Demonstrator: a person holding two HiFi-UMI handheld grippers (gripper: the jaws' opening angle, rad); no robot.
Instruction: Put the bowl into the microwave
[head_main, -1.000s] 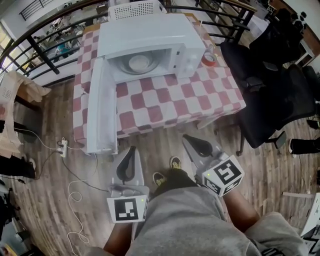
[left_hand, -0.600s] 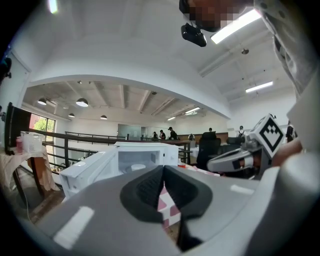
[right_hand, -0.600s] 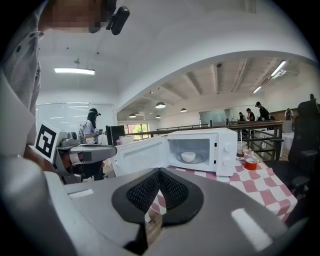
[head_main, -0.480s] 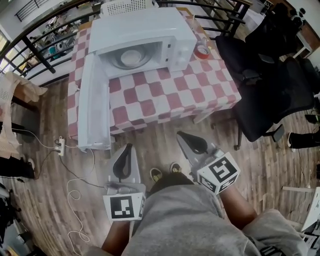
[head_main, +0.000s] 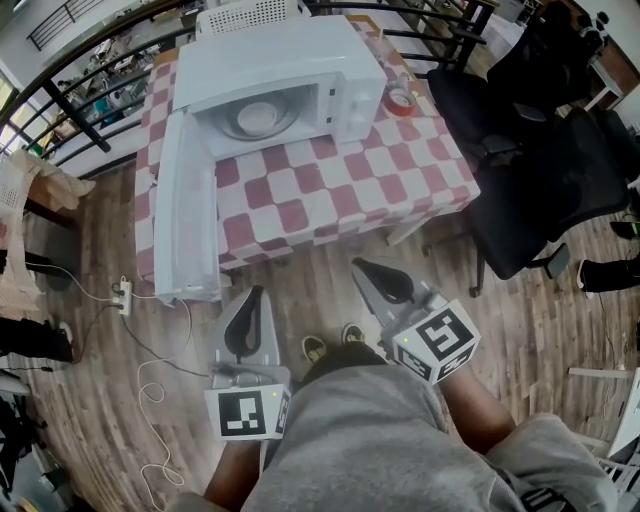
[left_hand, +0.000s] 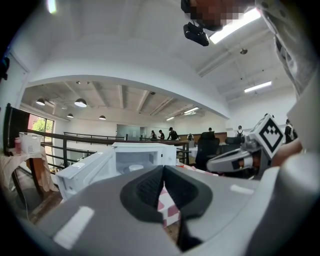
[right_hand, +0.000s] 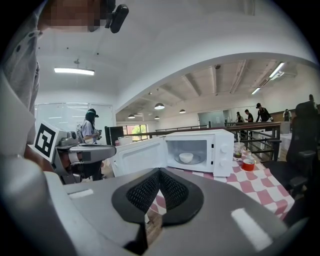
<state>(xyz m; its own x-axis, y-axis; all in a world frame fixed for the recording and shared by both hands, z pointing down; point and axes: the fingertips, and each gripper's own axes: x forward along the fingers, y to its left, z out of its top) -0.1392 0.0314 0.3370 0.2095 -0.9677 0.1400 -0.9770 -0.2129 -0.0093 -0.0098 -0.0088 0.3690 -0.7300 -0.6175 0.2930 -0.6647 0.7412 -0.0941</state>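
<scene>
Here the left gripper has its jaws pressed together with nothing between them, and so does the right gripper. Both are held side by side just in front of the person, over the wooden floor, with their tips toward the table. Each carries a cube printed with a black-and-white square marker, the left cube and the right cube.

The table lies beyond them under a red-and-white checked cloth. The white microwave stands on its far side. Its door is swung fully open to the left and reaches toward the near edge. Inside, the white bowl sits upright in the middle of the glass turntable; what it holds cannot be told. A small red round thing lies on the cloth just right of the microwave. A black chair stands right of the table, and a power strip lies on the floor to the left.
</scene>
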